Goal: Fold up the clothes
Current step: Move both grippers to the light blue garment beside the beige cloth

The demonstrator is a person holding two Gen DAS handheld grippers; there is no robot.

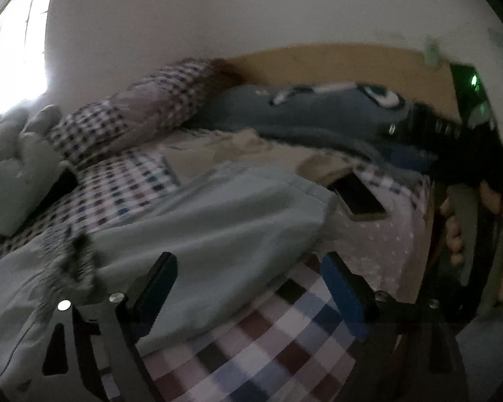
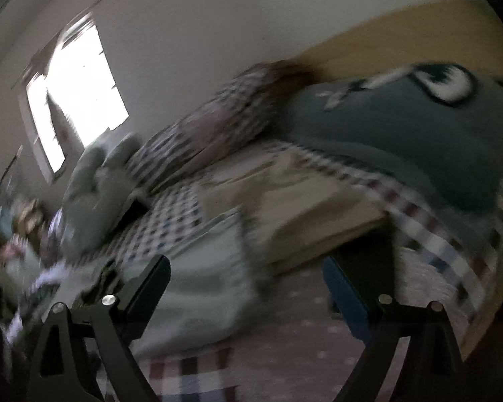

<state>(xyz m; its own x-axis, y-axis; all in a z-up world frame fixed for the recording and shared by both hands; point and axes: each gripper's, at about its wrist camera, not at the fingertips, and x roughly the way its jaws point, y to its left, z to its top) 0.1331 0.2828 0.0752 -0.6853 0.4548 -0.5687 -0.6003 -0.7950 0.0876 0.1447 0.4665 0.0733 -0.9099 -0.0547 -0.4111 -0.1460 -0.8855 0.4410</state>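
A pale grey-green garment (image 1: 218, 221) lies spread on the checked bed sheet (image 1: 251, 351). My left gripper (image 1: 248, 268) hovers over its near edge, open, with nothing pressed between the fingers. In the right wrist view, which is blurred, the same garment (image 2: 211, 268) lies under and to the left of my right gripper (image 2: 248, 268). That gripper is also open and holds nothing. A beige folded cloth (image 2: 295, 207) lies just beyond the garment. At the right edge of the left wrist view, a person's hand (image 1: 452, 231) grips a grey handle.
A dark phone (image 1: 358, 197) lies on the sheet right of the garment. A blue-grey cushion (image 2: 402, 127) with a green and white logo and a checked pillow (image 2: 218, 127) lie at the head of the bed. A puffy grey cushion (image 1: 13, 174) sits left, under a bright window (image 2: 77, 93).
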